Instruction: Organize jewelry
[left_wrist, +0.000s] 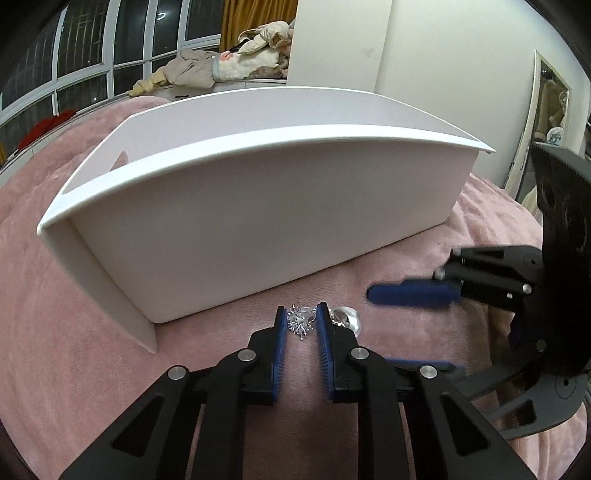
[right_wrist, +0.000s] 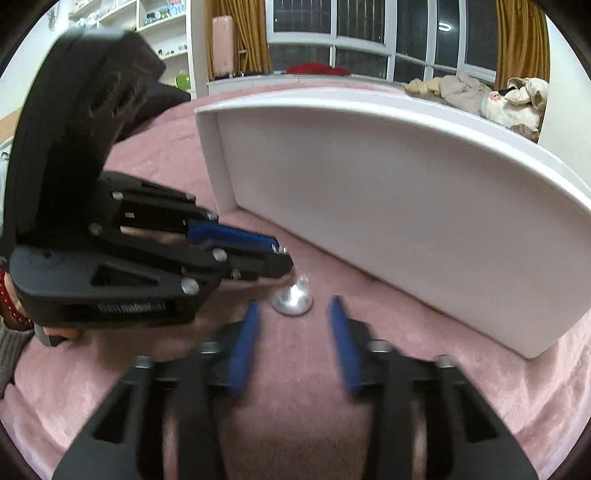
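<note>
A spiky silver jewelry piece (left_wrist: 301, 322) lies on the pink blanket, right in front of the white box (left_wrist: 258, 218). My left gripper (left_wrist: 301, 314) is down at the blanket with its blue-padded jaws on either side of the spiky piece, a narrow gap showing. A shiny round silver piece (left_wrist: 347, 317) lies just right of it; it also shows in the right wrist view (right_wrist: 293, 297). My right gripper (right_wrist: 293, 308) is open and empty, its tips just short of the round piece. The left gripper (right_wrist: 280, 258) shows there too, low on the left.
The white box (right_wrist: 388, 206) stands open-topped across the pink blanket (left_wrist: 55, 314), close behind the jewelry. Windows, curtains and a heap of clothes (left_wrist: 229, 62) are far behind. Shelves (right_wrist: 162, 26) stand at the far left in the right wrist view.
</note>
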